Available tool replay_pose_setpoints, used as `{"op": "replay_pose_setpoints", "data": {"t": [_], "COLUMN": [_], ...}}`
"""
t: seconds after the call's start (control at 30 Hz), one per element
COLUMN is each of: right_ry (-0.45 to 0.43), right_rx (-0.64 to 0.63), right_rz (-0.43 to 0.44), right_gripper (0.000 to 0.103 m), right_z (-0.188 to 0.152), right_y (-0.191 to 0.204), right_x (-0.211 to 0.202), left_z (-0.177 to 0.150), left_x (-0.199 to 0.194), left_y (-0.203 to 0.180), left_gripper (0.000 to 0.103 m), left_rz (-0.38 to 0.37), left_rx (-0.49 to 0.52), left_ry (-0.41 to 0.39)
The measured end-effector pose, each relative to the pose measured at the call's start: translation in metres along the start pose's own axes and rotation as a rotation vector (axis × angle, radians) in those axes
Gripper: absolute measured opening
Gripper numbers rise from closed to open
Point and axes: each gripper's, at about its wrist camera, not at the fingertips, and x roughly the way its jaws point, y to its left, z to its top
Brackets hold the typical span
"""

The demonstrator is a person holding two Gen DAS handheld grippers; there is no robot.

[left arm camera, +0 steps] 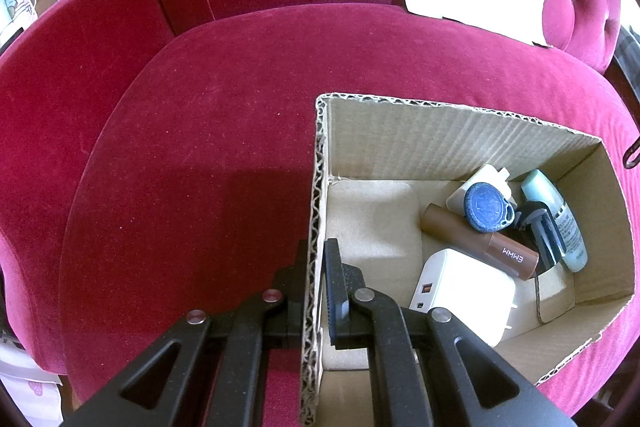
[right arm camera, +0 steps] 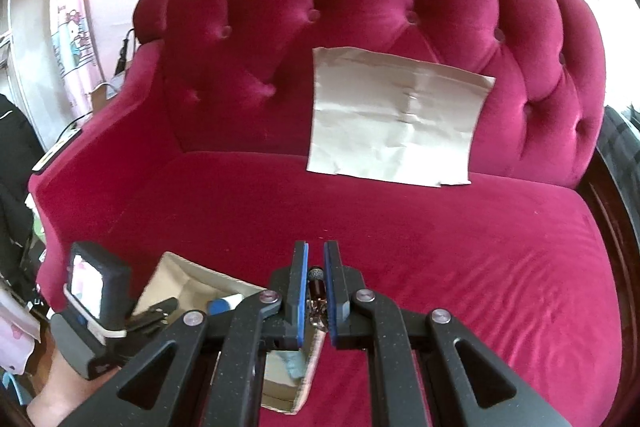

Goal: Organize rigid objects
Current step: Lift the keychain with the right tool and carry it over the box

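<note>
Left wrist view: left gripper clamped on near wall of cardboard box, steadying it on red sofa. Inside: white charger, brown tube, blue disc, pale bottle. Right gripper pinching small dark object; judged mid-placing, next lowering over box and letting go.
</note>
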Motion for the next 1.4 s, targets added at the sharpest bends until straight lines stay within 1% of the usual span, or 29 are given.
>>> {"op": "replay_pose_setpoints", "data": {"t": [0.23,0.67,1.03,1.4], "right_ry": [0.006,0.065,0.125,0.194], "right_rx": [-0.022,-0.062,-0.075,-0.081], "right_rz": [0.043,0.087,0.097,0.076], "right_gripper": [0.006,0.006,0.006,0.006], "right_z": [-0.001,-0.014,-0.028,-0.048], "right_y": [0.026,0.062,0.080,0.088], "right_x": [0.004,0.031,0.060,0.090], "left_z": [0.001,0.002,0.006,0.007], "left_x": [0.001,0.004,0.009,0.010], "left_y": [-0.002,-0.006,-0.011,-0.011], "left_gripper": [0.006,0.006,0.006,0.006], "left_rz": [0.000,0.000,-0.003,-0.004], "left_rx": [-0.001,-0.003,-0.004,-0.005], "left_ry": [-0.001,-0.002,-0.003,-0.003]}}
